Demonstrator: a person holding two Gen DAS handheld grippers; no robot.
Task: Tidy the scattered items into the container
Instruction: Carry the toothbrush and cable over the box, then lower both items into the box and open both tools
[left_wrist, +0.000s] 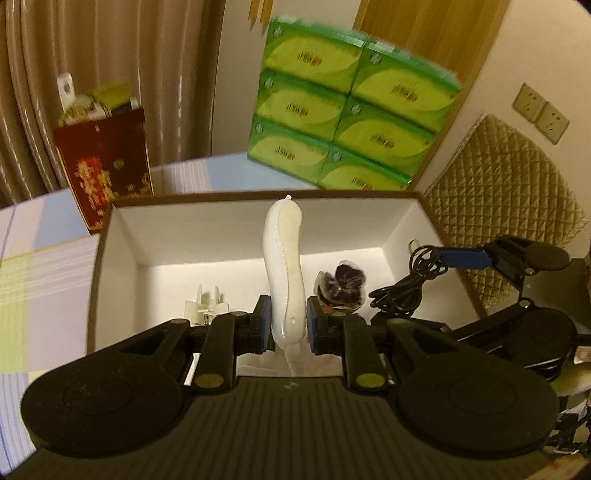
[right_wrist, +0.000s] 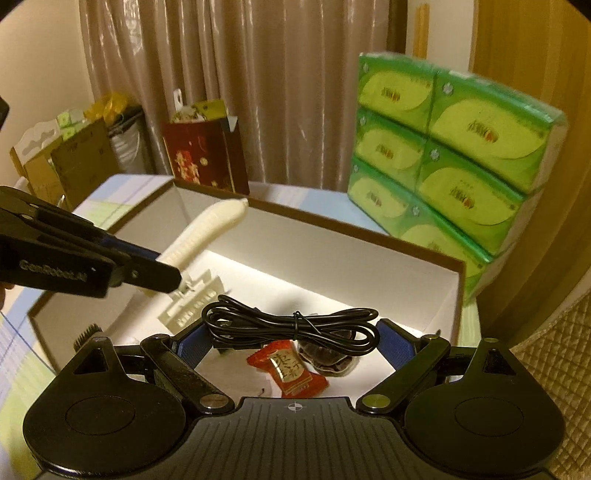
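My left gripper (left_wrist: 289, 325) is shut on a long white ribbed comb-like piece (left_wrist: 283, 266) and holds it over the open white box (left_wrist: 125, 236); it also shows in the right wrist view (right_wrist: 207, 232). My right gripper (right_wrist: 291, 339) holds a bundled black cable (right_wrist: 291, 323) between wide-set pads over the box's right side; the cable also shows in the left wrist view (left_wrist: 402, 288). Inside the box (right_wrist: 332, 251) lie a white plastic clip (right_wrist: 192, 299), a red candy wrapper (right_wrist: 288, 369) and a dark wrapped sweet (right_wrist: 325, 360).
A stack of green tissue packs (left_wrist: 347, 110) stands behind the box. A dark red gift bag (left_wrist: 103, 158) stands at the back left. A quilted chair back (left_wrist: 506, 184) is at the right. Curtains hang behind. The checked tablecloth (left_wrist: 44, 266) lies left of the box.
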